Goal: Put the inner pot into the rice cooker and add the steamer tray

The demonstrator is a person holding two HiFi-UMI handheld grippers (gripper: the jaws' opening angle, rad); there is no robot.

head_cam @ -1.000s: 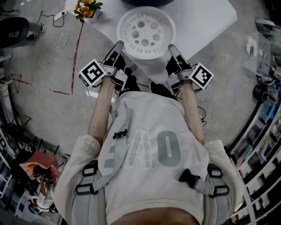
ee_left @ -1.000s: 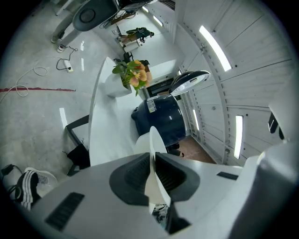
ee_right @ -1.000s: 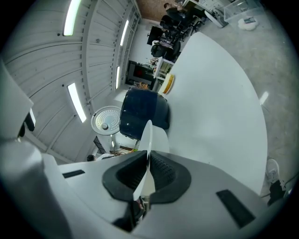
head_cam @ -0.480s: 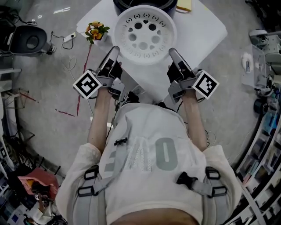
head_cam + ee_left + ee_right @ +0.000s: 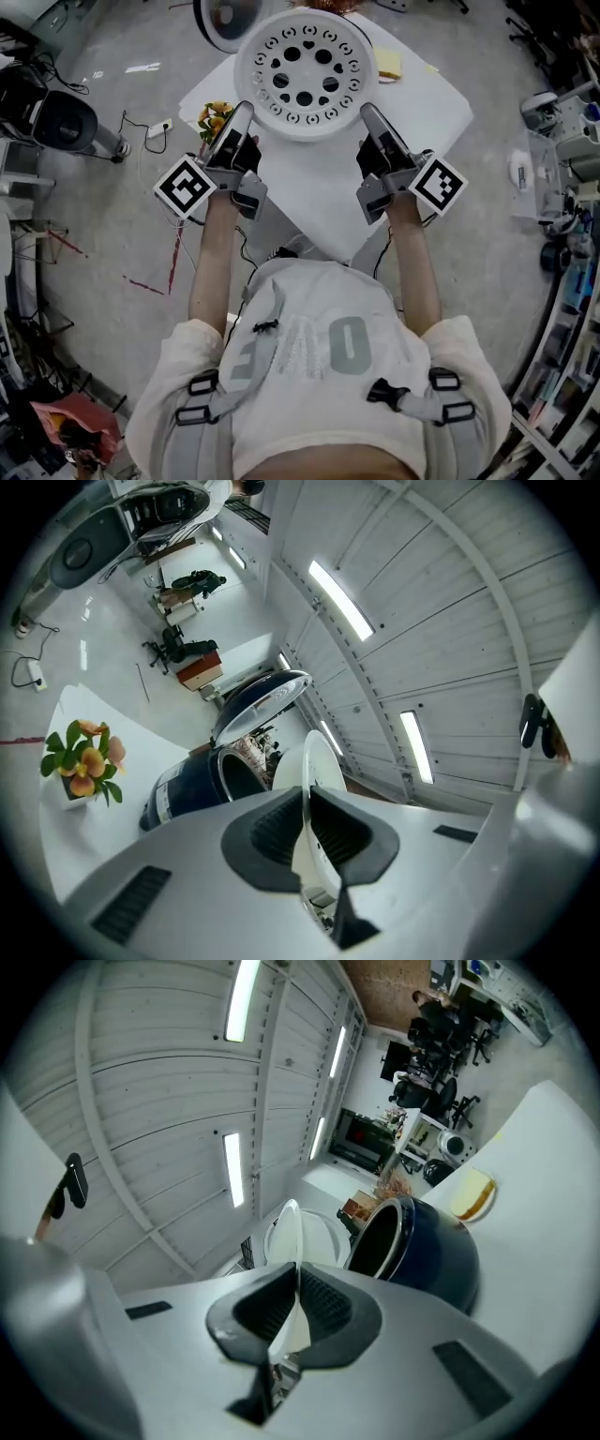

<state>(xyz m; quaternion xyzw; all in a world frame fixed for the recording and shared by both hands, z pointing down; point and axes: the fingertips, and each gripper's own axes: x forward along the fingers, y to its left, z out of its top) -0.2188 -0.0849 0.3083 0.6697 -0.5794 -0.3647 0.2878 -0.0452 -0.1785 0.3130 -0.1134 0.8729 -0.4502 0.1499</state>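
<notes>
The white steamer tray [image 5: 305,70], round with several holes, hangs level above the white table [image 5: 422,112]. My left gripper [image 5: 240,114] is shut on its left rim and my right gripper [image 5: 369,114] on its right rim. In the left gripper view the tray's rim [image 5: 316,757] runs edge-on between the pads of the left gripper [image 5: 302,803]. The right gripper view shows the same rim [image 5: 285,1227] pinched by the right gripper [image 5: 295,1288]. The dark blue rice cooker [image 5: 202,780] [image 5: 422,1241] stands beyond the tray, its lid [image 5: 258,697] raised. From the head view the tray hides the cooker's body.
A small pot of orange flowers [image 5: 216,114] [image 5: 82,761] stands at the table's left corner. A yellow item [image 5: 387,64] [image 5: 472,1194] lies at the back right of the table. On the floor to the left are cables and a black round device [image 5: 61,117].
Both grippers have risen with the steamer tray and carried it toward the far side of the table, over the cooker. The jaws have stayed closed on the rim.
</notes>
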